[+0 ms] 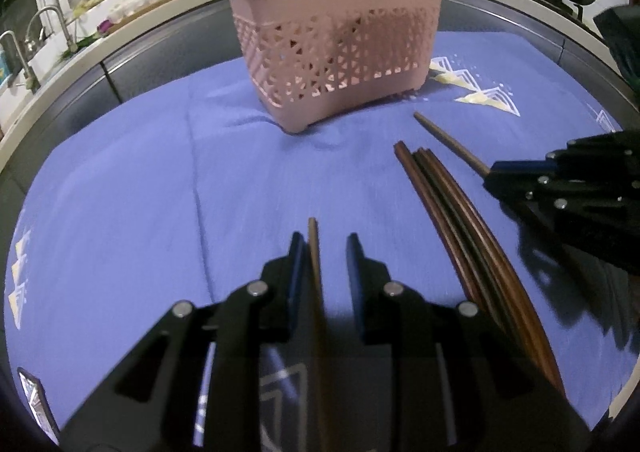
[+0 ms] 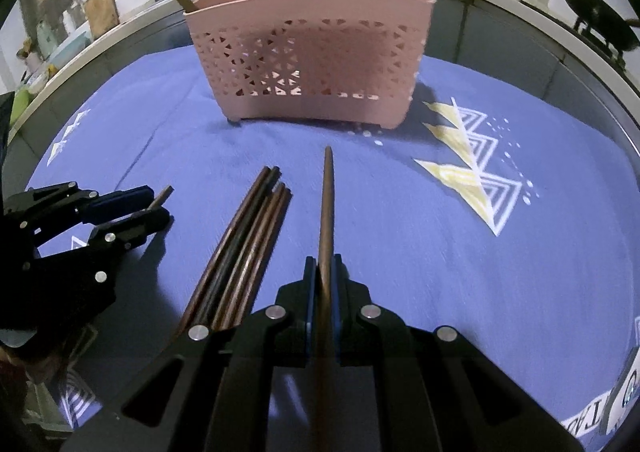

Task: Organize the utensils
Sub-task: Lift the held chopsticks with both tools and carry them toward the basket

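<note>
Chopsticks pinched, one per gripper: right gripper [image 2: 325, 264] clamps one, left gripper [image 1: 322, 248] seemingly another; lift tips above pink basket [image 2: 308, 63] rim beyond the loose bundle [image 2: 244, 236], then release.

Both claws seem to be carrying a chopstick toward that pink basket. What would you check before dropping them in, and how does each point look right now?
1. Right gripper clamped on its chopstick: ok.
2. Left gripper firmly holding its chopstick: cannot tell; it lies against one pad only, with a gap beside it.
3. Pink basket upright on the blue cloth: ok.
4. Basket has room: ok; only two sticks stand inside.
5. Grippers over the basket opening: not ok, both short of it.
6. Loose chopsticks clear of the path: ok.
</note>
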{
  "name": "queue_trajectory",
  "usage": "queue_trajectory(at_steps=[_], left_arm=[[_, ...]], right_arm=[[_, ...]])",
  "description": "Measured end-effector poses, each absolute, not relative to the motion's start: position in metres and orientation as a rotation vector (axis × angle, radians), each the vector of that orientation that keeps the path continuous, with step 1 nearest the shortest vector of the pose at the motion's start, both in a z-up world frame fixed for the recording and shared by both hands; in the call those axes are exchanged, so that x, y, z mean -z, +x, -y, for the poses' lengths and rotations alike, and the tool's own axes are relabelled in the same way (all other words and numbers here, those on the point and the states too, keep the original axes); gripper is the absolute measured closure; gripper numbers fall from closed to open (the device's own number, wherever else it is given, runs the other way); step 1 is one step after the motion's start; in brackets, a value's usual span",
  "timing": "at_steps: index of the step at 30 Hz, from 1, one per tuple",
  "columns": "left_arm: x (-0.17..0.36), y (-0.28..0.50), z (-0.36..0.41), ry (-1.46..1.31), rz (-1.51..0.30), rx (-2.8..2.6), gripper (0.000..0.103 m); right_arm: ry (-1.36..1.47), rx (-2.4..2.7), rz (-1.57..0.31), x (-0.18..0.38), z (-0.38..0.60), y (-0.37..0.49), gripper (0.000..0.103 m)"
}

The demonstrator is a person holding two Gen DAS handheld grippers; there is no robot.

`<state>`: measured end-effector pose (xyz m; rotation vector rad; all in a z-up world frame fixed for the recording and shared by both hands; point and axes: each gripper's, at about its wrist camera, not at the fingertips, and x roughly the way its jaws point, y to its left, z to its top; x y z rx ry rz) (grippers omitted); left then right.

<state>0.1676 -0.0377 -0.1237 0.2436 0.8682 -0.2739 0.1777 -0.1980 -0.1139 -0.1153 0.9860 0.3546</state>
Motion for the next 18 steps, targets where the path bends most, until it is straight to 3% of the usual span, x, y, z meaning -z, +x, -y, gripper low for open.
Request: queue_trajectory(at_steps=[2, 6, 11, 18], left_arm=[[0.124, 0.169, 0.038, 0.242, -0.862, 0.276, 0.083], [0.124, 0.168, 0.042, 0.25, -0.858, 0.311, 0.098], [0.116, 0.168, 0.035, 0.198, -0.87, 0.326, 0.099], [0.065, 0.143, 0.004, 0.062, -0.749, 0.354, 0.099]], right_arm=[[-0.129, -0.36, -0.981, 0.113, 0.194, 0.179, 0.095], [-0.132, -0.359, -0.969, 0.113, 0.192, 0.179, 0.096], [-0.073, -0.371, -0.905, 0.099, 0.198, 0.167, 0.096], [0.007, -0.385, -0.7, 0.053, 0.211, 0.129, 0.096]])
